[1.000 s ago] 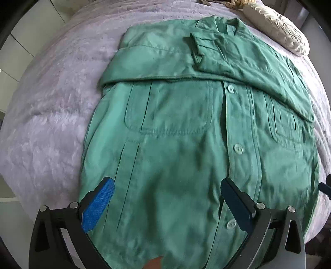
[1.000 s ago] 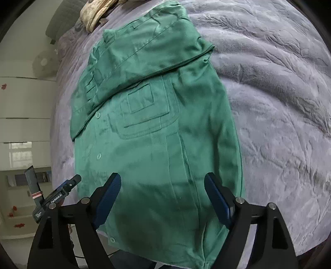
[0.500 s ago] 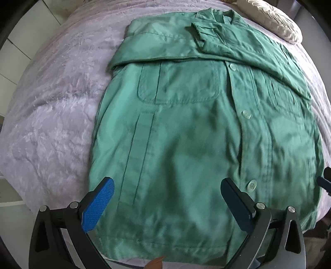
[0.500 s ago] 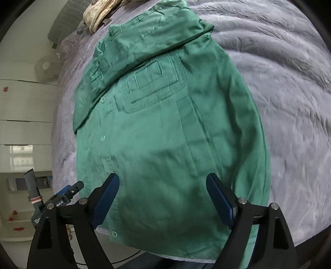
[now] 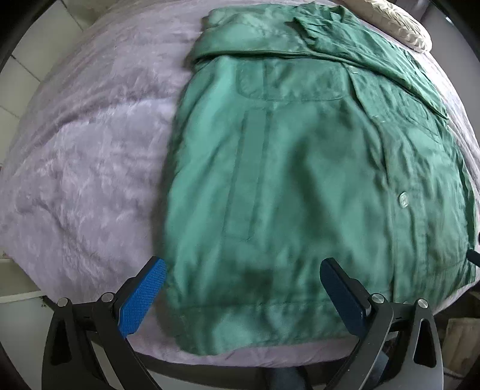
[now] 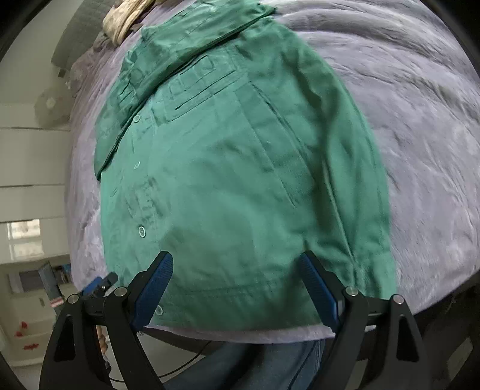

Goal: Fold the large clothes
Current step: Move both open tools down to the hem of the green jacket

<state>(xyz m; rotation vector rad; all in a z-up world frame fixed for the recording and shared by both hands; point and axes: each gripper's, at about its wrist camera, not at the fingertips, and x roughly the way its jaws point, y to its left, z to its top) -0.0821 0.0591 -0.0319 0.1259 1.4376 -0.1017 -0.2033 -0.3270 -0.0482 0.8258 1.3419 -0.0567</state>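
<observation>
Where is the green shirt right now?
The green shirt lies flat on the fluffy purple blanket, buttons up. In both wrist views its bottom hem sits nearest the cameras, and a cream pillow lies beyond its collar.

- A green button-up shirt [image 5: 300, 186] lies flat on a grey-lilac plush bed cover [image 5: 90, 168], front side up, the collar at the far end.
- Both sleeves [image 5: 270, 39] are folded across the chest, one over the other.
- The placket is closed; pale round buttons [image 6: 141, 231] run down it.
- A chest pocket [image 5: 288, 79] shows on each side, just under the sleeves.
- The bottom hem [image 5: 255, 312] lies near the front edge of the bed, a little rumpled.
</observation>
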